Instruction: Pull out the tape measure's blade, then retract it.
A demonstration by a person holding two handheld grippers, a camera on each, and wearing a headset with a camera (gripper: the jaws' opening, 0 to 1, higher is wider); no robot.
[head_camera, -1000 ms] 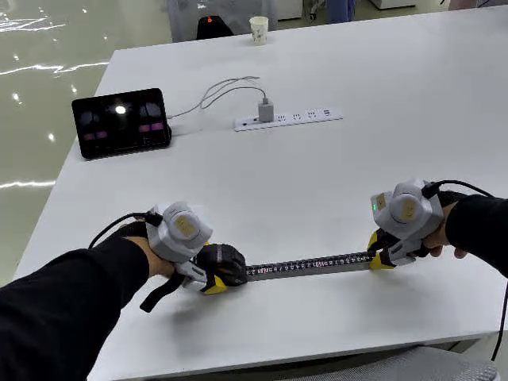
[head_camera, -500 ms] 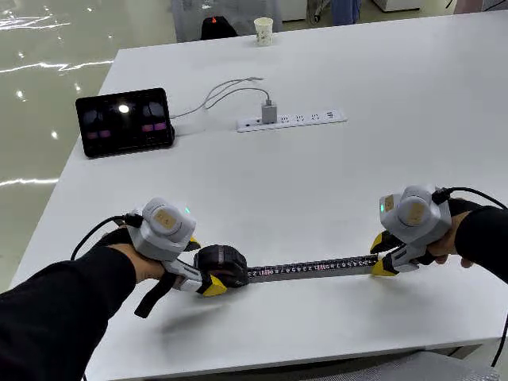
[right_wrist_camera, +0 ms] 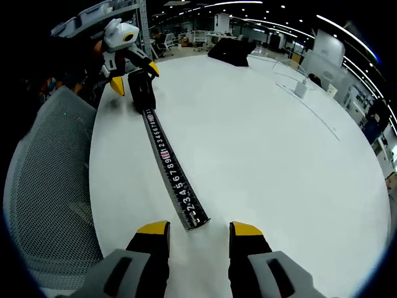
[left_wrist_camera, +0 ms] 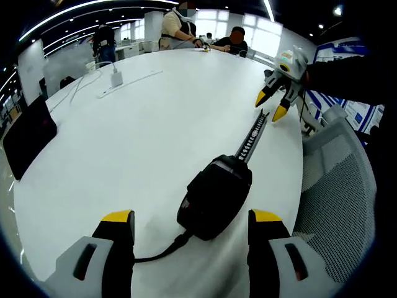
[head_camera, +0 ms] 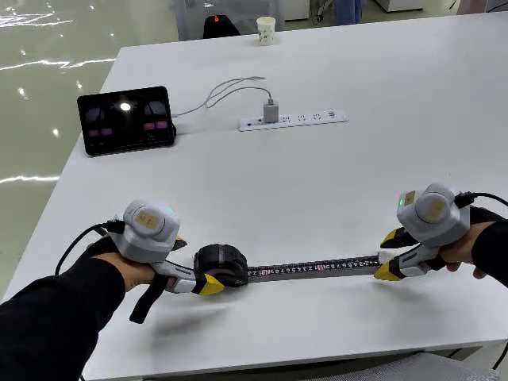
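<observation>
A black tape measure case lies on the white table near its front edge. Its blade stays drawn out to the right, flat on the table. My left gripper is open, and the case sits just ahead of its wide-apart yellow-tipped jaws without touching them. My right gripper is open too; the blade's end rests just in front of its fingertips. From the right gripper view the blade runs back to the case and the left gripper.
At the back left stands a dark tablet. Beside it lies a white power strip with a charger and cable. A paper cup stands at the far edge. A grey mesh chair sits under the near edge.
Both grippers have opened and drawn back. The left one let go of the case, the right one let go of the blade's end. The blade stays pulled out.
</observation>
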